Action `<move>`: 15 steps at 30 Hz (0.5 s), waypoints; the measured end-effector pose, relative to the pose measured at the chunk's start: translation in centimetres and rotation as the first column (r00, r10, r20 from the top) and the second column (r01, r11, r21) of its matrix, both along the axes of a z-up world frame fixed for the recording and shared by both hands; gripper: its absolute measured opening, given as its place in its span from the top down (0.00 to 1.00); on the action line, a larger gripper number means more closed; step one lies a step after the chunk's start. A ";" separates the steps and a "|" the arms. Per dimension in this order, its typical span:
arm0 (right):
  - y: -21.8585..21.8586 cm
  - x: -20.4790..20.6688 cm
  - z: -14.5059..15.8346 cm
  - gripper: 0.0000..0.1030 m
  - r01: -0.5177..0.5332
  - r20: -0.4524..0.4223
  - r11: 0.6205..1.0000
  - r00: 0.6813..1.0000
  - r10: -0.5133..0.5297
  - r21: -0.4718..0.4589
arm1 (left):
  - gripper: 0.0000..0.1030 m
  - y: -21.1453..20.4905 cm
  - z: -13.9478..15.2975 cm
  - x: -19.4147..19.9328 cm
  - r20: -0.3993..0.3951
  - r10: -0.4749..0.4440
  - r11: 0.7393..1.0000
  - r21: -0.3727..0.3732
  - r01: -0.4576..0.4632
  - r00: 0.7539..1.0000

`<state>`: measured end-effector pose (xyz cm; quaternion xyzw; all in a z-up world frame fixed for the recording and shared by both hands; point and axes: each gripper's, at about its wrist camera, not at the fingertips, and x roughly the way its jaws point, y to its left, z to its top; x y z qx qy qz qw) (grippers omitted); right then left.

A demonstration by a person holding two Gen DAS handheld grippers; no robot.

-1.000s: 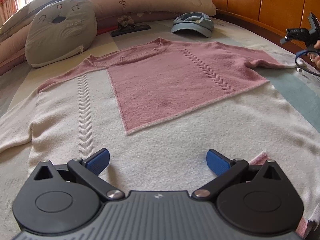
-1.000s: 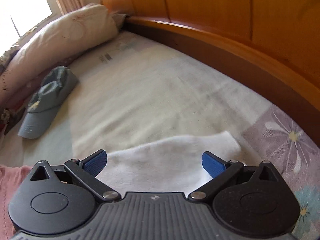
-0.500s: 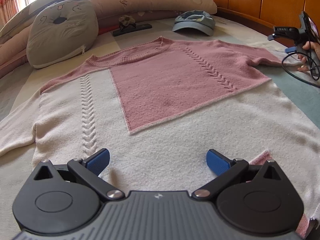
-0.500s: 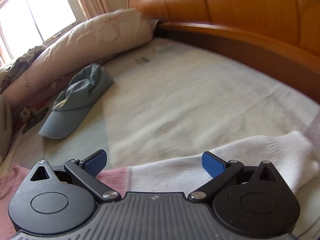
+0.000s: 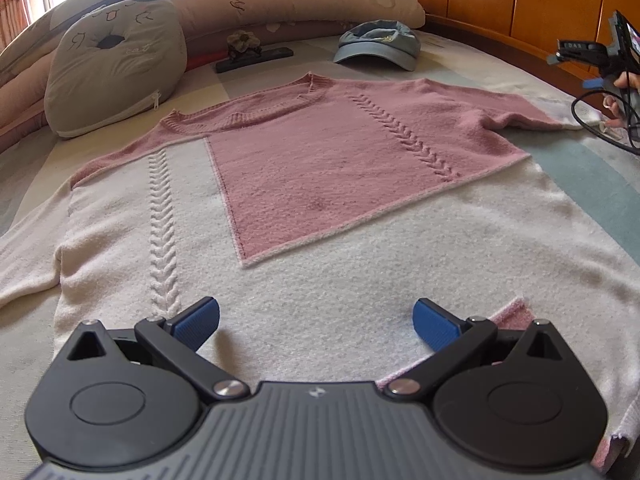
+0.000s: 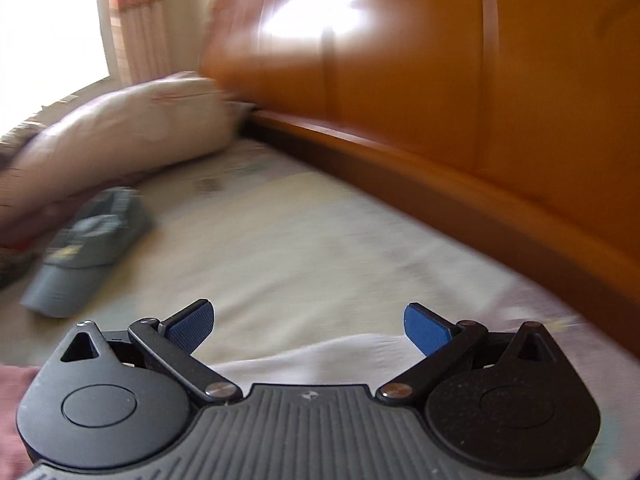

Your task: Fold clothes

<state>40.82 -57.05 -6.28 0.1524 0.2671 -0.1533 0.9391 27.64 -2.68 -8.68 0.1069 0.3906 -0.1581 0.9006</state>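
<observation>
On one bed (image 5: 520,80), one sweater (image 5: 320,272) (pink-and-white), one cap (image 5: 378,44).

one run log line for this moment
sweater: flat on bed, unfolded | left claw: open over hem | right claw: open above sleeve cuff

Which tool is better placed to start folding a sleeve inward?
Probably the right tool: open, directly over the sweater's white sleeve cuff. The left tool, also open, hangs over the sweater's body.
</observation>
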 end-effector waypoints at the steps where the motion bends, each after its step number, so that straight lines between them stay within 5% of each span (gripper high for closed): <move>1: 0.5 0.6 -0.3 0.00 -0.030 0.009 1.000 1.000 0.030 0.002 | 0.01 0.0 0.0 0.0 -0.002 0.000 1.000 0.002 0.000 1.000; 6: 0.2 3.3 -2.6 0.00 -0.082 -0.022 0.997 0.996 0.082 0.001 | 0.01 0.0 -0.1 0.2 -0.011 0.003 1.000 0.005 -0.003 1.000; 12: -3.7 0.8 -3.0 0.00 0.113 -0.072 0.992 0.991 -0.116 -0.049 | 0.01 0.0 -0.3 0.4 -0.013 0.003 1.000 -0.010 -0.004 1.000; 15: -4.0 -0.7 -1.8 0.00 0.109 -0.085 0.993 0.990 -0.112 -0.042 | 0.01 -0.2 -0.2 0.2 -0.006 -0.004 1.000 -0.011 0.004 1.000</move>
